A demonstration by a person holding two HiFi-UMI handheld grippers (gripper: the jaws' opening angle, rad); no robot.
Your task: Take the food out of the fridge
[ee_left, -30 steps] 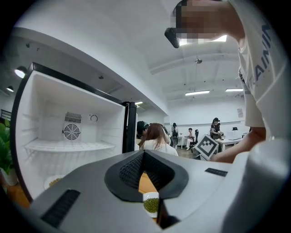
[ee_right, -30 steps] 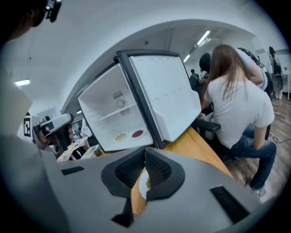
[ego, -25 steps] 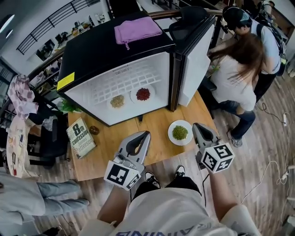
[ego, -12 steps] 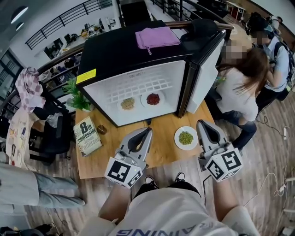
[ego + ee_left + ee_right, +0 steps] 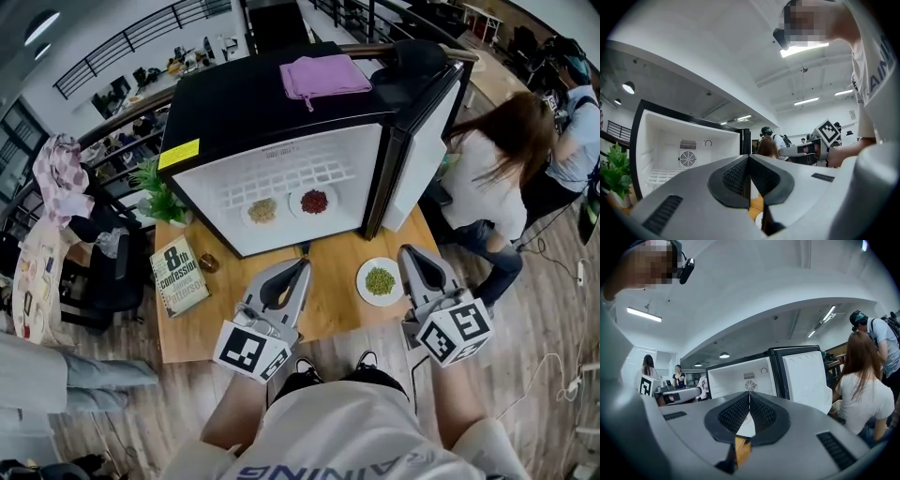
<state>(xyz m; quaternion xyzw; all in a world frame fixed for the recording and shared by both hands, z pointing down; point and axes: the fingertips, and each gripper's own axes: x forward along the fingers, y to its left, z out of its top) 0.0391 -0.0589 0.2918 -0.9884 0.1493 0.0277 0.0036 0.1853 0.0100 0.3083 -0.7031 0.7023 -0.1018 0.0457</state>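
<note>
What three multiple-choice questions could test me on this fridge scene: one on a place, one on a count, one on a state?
1. Where is the plate of green food?
A on the floor
B on the wooden table
C on a chair

2. How many plates stand inside the fridge?
A four
B none
C two

3. The fridge door is:
A open
B shut
C missing

Answers:
1 B: it sits on bare wood in front of the fridge.
2 C: one holds beige food, one red food.
3 A: the door stands swung out to the right, showing the white inside.
</note>
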